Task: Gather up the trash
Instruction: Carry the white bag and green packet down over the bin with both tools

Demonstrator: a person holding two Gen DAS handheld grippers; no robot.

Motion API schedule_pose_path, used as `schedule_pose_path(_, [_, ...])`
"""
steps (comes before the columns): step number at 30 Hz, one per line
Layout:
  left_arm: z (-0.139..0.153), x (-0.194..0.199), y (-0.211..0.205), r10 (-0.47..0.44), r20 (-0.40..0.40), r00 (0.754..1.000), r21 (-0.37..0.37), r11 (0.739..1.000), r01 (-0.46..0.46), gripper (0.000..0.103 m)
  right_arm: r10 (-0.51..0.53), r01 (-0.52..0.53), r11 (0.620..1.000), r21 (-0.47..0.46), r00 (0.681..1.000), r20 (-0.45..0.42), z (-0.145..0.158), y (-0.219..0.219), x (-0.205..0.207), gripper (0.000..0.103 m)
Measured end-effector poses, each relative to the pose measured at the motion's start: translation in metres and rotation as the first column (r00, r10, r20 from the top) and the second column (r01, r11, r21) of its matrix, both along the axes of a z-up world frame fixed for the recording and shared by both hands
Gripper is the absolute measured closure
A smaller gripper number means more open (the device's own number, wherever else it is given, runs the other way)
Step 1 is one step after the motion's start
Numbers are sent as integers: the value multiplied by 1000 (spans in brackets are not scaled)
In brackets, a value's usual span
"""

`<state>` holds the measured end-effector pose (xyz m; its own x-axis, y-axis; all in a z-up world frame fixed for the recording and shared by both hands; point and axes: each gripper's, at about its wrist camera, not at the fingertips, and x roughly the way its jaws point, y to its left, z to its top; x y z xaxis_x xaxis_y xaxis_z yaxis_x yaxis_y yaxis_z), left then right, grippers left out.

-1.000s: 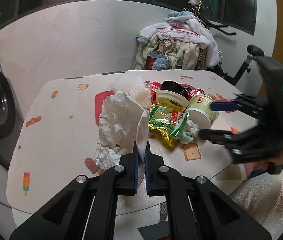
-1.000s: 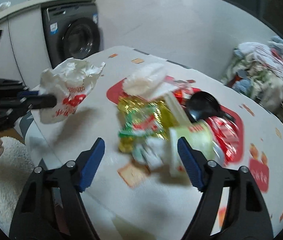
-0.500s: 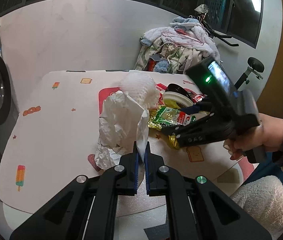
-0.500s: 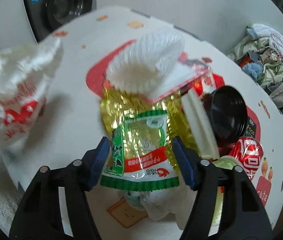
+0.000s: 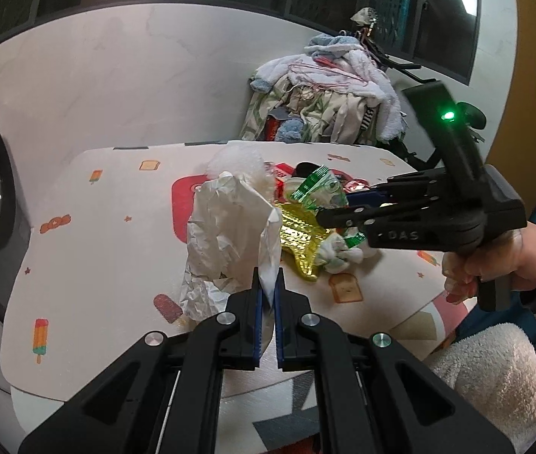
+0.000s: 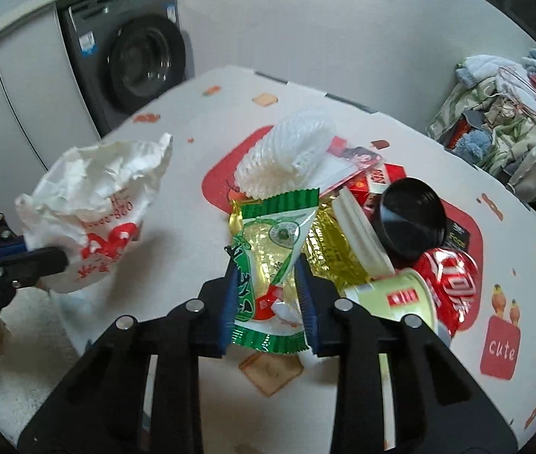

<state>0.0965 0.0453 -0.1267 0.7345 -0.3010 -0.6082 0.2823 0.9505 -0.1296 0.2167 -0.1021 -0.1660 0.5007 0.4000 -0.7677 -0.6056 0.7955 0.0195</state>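
A crumpled white plastic bag [image 5: 230,227] with red print stands on the table, and my left gripper [image 5: 266,283] is shut on its near edge. The right wrist view shows that bag [image 6: 97,196] at the left with the left gripper [image 6: 29,261] on it. My right gripper [image 6: 266,265] is closing its jaws on a green and clear snack wrapper [image 6: 268,242]; the pads press its sides and it crumples upward. In the left wrist view the right gripper [image 5: 334,210] holds the wrapper [image 5: 317,189] just above a gold foil wrapper [image 5: 302,238].
Around the wrapper lie a white foam net [image 6: 286,155], gold foil [image 6: 328,257], a black lid [image 6: 411,219], a pale green cup [image 6: 400,299] and a red can [image 6: 449,283]. The patterned table [image 6: 192,189] has a washing machine [image 6: 143,60] and a laundry pile [image 6: 513,121] behind it.
My right gripper came down over the trash pile, narrowed its jaws around the green wrapper and pinched it up. The left gripper kept still, shut on the bag.
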Motion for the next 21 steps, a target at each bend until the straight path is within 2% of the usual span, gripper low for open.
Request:
schedule_pose_path(9, [6, -32, -27, -84, -10, 996, 26, 996, 84, 97, -69, 63, 989, 132, 997, 43, 16, -61, -65, 71])
schedule_pose_path(17, [-6, -67, -56, -185, -65, 981, 24, 982, 187, 97, -108, 101, 981, 164, 994, 34, -8, -100, -128, 71])
schedule_pose_path(21, [-17, -90, -74, -251, -109, 962, 27, 967, 255, 97, -133, 127, 973, 194, 991, 16, -22, -113, -156, 71])
